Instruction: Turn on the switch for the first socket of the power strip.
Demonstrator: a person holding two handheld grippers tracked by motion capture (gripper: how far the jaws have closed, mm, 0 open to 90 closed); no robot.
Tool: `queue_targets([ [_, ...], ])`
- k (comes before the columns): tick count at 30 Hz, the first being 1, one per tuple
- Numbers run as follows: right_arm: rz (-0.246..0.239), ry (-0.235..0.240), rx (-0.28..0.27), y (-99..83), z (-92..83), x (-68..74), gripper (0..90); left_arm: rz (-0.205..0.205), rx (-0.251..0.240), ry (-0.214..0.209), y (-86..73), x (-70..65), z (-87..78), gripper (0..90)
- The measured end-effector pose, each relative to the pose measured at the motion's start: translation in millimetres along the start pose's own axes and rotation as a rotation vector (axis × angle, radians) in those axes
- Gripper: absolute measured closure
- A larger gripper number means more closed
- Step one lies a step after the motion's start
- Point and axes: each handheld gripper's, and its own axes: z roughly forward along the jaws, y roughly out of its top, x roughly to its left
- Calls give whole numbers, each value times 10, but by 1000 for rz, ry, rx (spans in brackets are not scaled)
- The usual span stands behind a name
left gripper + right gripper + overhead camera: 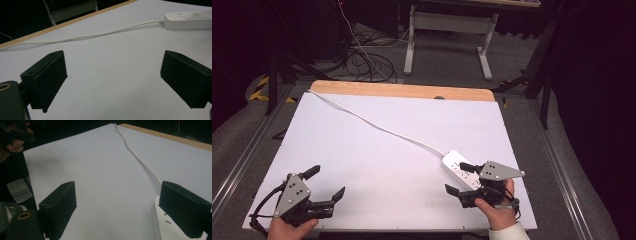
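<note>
- The worktop [377, 150] is covered by a white sheet, with a strip of bare wood showing along its far edge [402, 90]; grey floor surrounds it.
- Beyond the worktop's far edge stands a white-legged table frame [447, 40], and to that frame's left a tangle of dark and white cables [362, 60] lies on the floor.
- A white cord [377, 125] runs from the worktop's far left corner diagonally across the sheet to a white power strip [457, 167], which lies flat on the worktop's near right part.
- In the left gripper view the power strip [187, 20] sits at the upper right, its cord [95, 36] trailing off toward the wooden edge.
- The left claw [326, 183] is held low over the worktop's near left corner by a hand [289, 229]; its two black jaws stand wide apart with nothing between them, just bare sheet.
- The right claw [459, 177] is held by a hand [497, 210] at the worktop's near right, directly over the power strip's near end; its jaws are spread wide, one above the power strip [165, 225] and the other over bare sheet, and they grip nothing.
- Whether that jaw touches the strip cannot be told.
</note>
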Motion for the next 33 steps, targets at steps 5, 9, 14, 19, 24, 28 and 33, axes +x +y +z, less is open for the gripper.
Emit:
queue_targets([
  [5,-11,-1,-4,-146,51,9,128,6,3,-1,-2,-4,-12,73],
  [9,-24,-10,4,-247,70,7,111,2,5,-4,-7,-18,-22,72],
  [14,-43,-27,26,-404,112,4,94,1,8,-6,-8,-19,-27,72],
  [19,-52,-63,41,-502,130,-12,90,-2,10,-12,-17,-10,-32,70],
  [24,-29,-66,49,-538,157,-14,90,-17,16,-23,-32,12,-14,68],
  [28,-20,-69,55,-544,176,-27,90,-35,25,-32,-46,17,15,67],
  [33,-27,-69,78,-554,205,-27,90,-29,22,-22,-54,38,30,67],
])
